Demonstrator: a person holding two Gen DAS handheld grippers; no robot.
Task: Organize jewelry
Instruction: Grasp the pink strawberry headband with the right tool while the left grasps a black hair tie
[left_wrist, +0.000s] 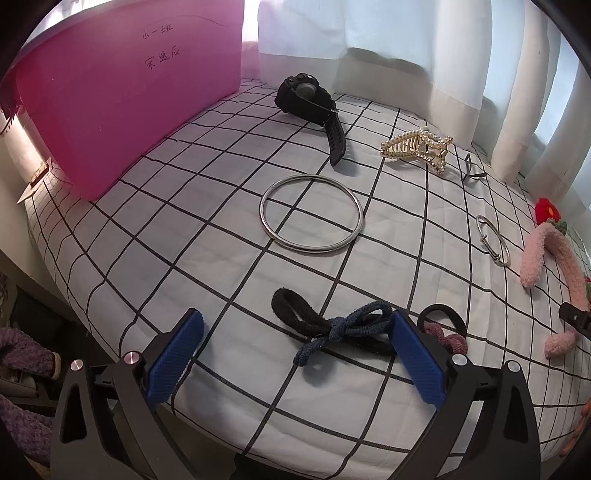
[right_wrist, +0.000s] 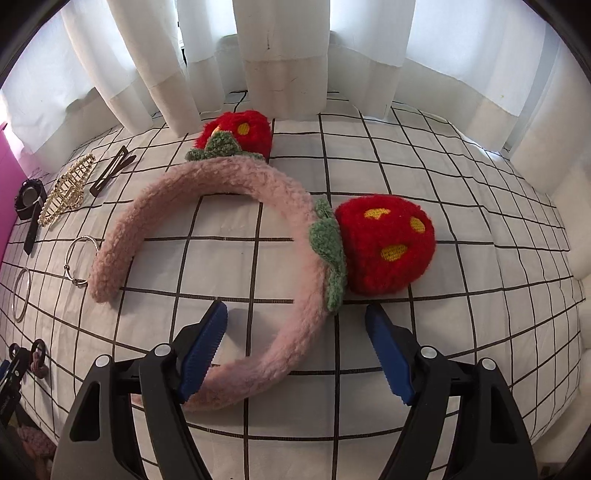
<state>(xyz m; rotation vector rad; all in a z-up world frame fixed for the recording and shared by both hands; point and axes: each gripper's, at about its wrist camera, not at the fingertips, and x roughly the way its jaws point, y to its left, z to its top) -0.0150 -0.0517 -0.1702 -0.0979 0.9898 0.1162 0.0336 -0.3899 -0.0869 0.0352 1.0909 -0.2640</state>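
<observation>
The left gripper (left_wrist: 297, 354) hangs with its blue-padded jaws spread wide and nothing clamped, above a knot of black and denim-blue fabric hair ties (left_wrist: 332, 328) near the near edge of the white, black-gridded bedsheet (left_wrist: 184, 236). Farther in lie a large plain silver bangle (left_wrist: 312, 214), a black wristwatch (left_wrist: 308, 99) toward the far edge beside a pink plastic storage box (left_wrist: 122, 99) at the left edge, a pearl-studded gold hair claw (left_wrist: 419, 146), and a thin silver wire bracelet (left_wrist: 493, 240) toward the right. The right gripper (right_wrist: 295, 343) is likewise released, its jaws straddling the near arm of a fluffy pink headband (right_wrist: 236, 236) with red knitted strawberries (right_wrist: 386, 245); the pads do not press it. White curtains (right_wrist: 280, 55) hang along the far edge.
</observation>
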